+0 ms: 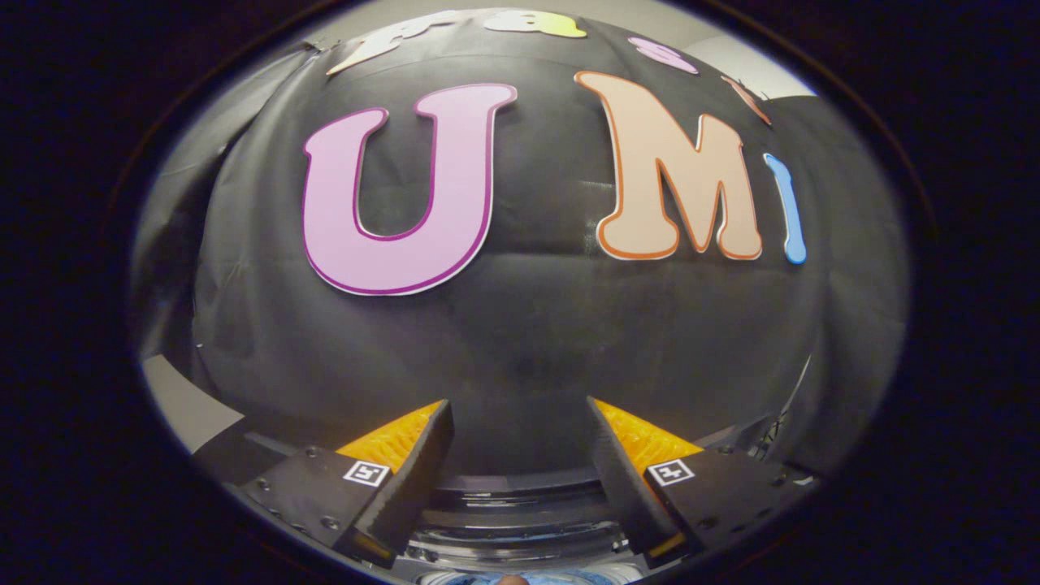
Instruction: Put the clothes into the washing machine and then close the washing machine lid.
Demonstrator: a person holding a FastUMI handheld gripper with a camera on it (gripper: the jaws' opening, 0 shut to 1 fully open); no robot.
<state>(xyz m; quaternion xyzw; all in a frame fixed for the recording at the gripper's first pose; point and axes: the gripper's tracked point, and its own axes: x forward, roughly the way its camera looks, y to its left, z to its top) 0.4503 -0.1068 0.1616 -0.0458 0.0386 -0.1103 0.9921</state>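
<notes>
My gripper is open, its two fingers spread wide with nothing between them. It is held high and points level at the black cloth wall. Low down between the finger bases I see the round rim of the washing machine, its top open. A bit of blue cloth shows inside it, right under the gripper. The machine's lid cannot be made out.
The black cloth wall stands close ahead, beyond the fingers. A pale strip of floor or table lies to the left of the left finger. Dark gear and cables sit to the right of the right finger.
</notes>
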